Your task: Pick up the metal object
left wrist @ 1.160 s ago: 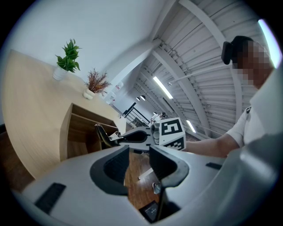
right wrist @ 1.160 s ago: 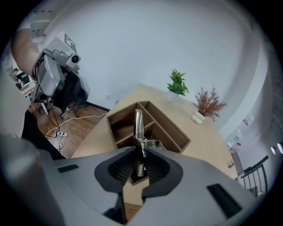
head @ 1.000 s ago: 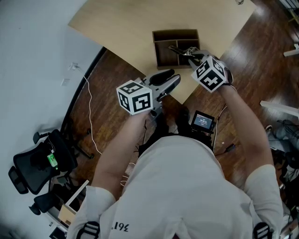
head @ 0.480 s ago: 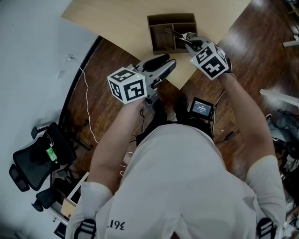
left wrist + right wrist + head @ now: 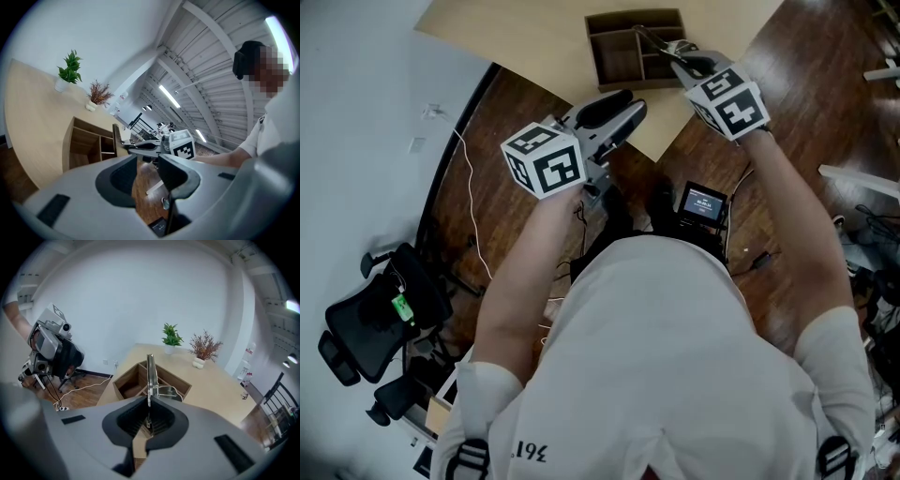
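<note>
The metal object (image 5: 150,373), a flat shiny utensil, stands upright from the jaws of my right gripper (image 5: 149,412), which is shut on its lower end. A curved metal part (image 5: 167,391) shows beside it over the wooden compartment box (image 5: 130,380). From the head view the right gripper (image 5: 680,56) holds the metal object (image 5: 652,39) over the box (image 5: 619,58) near the table edge. My left gripper (image 5: 614,111) hovers off the table's corner, open and holding nothing. In the left gripper view its jaws (image 5: 146,172) stand apart, facing the box (image 5: 84,140).
The light wooden table (image 5: 534,37) carries a green plant (image 5: 172,336) and a reddish plant (image 5: 205,348) in white pots behind the box. A small screened device (image 5: 703,202) and a white cable (image 5: 473,187) lie on the dark floor. An office chair (image 5: 375,328) stands at the left.
The head view has shifted, so the box and table sit higher in frame. The right gripper stays shut on the metal object and has drifted slightly right of the box. The left gripper moved left.
</note>
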Demonstrator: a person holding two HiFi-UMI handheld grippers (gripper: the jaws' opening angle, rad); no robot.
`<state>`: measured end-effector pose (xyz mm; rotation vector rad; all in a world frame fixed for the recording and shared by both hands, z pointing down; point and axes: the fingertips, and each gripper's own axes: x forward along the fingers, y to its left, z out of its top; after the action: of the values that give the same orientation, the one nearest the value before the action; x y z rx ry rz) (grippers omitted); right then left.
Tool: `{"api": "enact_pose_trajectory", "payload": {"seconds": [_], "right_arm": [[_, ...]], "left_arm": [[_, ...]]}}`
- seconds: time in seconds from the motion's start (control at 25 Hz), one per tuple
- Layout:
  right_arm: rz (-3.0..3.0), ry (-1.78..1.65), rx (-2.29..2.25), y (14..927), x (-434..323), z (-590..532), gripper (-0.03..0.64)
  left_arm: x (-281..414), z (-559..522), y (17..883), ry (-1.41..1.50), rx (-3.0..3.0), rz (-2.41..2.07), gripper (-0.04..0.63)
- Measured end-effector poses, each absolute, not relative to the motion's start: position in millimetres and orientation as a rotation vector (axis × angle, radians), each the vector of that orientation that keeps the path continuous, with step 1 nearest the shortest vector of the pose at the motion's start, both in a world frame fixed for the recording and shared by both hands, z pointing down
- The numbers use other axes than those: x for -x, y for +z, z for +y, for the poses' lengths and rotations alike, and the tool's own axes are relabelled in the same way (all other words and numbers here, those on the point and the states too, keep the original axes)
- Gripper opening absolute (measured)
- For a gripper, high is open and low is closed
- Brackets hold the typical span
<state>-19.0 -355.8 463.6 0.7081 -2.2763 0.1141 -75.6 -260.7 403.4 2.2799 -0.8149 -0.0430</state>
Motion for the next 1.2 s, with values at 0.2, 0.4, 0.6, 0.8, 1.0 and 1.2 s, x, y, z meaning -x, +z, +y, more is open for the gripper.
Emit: {"api": "enact_pose_trajectory", "payload": {"seconds": [0.2, 0.4, 0.6, 0.8, 1.0, 1.2], "right_arm": [[-2.305, 0.105, -0.752, 449, 16, -351, 0.005], [-2.34, 0.119, -0.786, 433, 14, -347, 0.004], [-2.371, 0.102, -0.827, 414, 13, -342, 0.003], [-2.417, 0.116, -0.882, 394, 10, -338, 0.004], [-2.456, 0.096, -0.91, 373, 11, -325, 0.004], [-2.493, 0.1, -0.971, 352, 6, -316, 0.003]], "left_arm": [[74, -255, 397, -0.058, -2.291, -0.812, 0.12], [75, -252, 389, -0.073, -2.306, -0.82, 0.12], [77, -249, 378, -0.091, -2.326, -0.822, 0.12], [76, -245, 364, -0.11, -2.347, -0.818, 0.12], [76, -239, 344, -0.166, -2.368, -0.823, 0.12], [75, -233, 323, -0.2, -2.407, -0.826, 0.12]]}}
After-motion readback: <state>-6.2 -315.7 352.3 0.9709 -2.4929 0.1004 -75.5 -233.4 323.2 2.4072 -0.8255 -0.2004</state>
